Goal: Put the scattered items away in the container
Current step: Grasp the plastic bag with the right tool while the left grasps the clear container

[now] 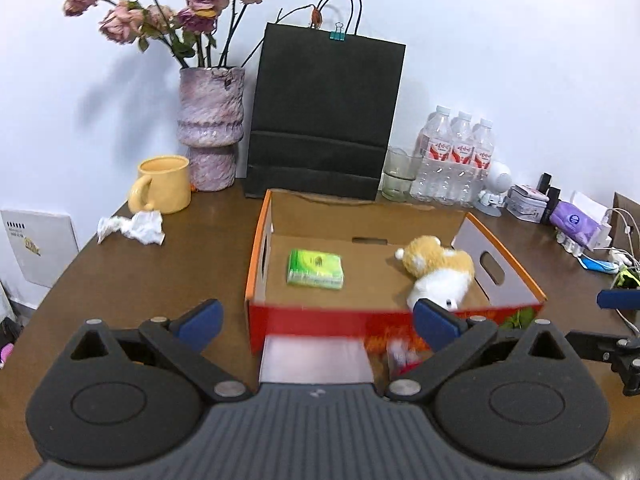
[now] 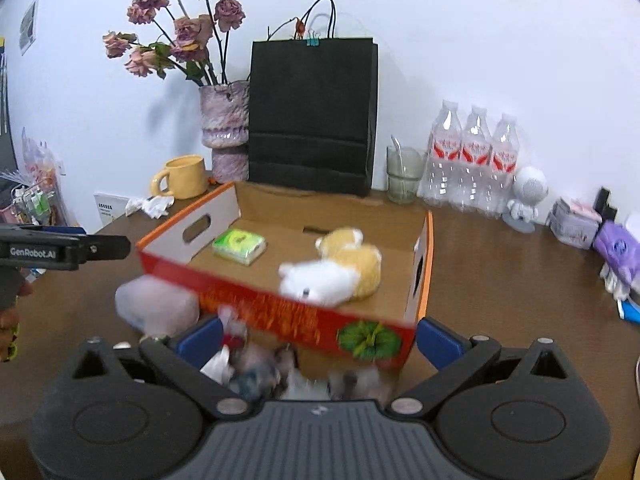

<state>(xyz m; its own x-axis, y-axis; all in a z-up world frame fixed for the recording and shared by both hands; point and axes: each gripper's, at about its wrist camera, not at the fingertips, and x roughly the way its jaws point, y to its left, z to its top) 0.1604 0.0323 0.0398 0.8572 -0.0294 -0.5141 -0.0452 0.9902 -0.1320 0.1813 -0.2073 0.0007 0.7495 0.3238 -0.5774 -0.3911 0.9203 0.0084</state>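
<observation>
An open cardboard box (image 1: 258, 248) with a red front wall (image 2: 280, 308) stands on the brown table. Inside lie a green tissue pack (image 1: 315, 269) (image 2: 239, 246) and an orange-and-white plush toy (image 1: 436, 270) (image 2: 332, 272). My left gripper (image 1: 316, 320) is open just before the front wall, over a pale translucent packet (image 1: 316, 358) (image 2: 156, 304). My right gripper (image 2: 320, 340) is open at the box's near right corner, above several small blurred items (image 2: 248, 368). A crumpled white tissue (image 1: 132, 228) (image 2: 150, 204) lies left of the box.
Along the back wall stand a yellow mug (image 1: 164, 190), a purple vase (image 1: 210, 128) of dried roses, a black paper bag (image 1: 324, 116), a glass (image 1: 398, 174) and water bottles (image 1: 456, 160). A small white figure (image 2: 526, 200), purple packs and cables crowd the right side.
</observation>
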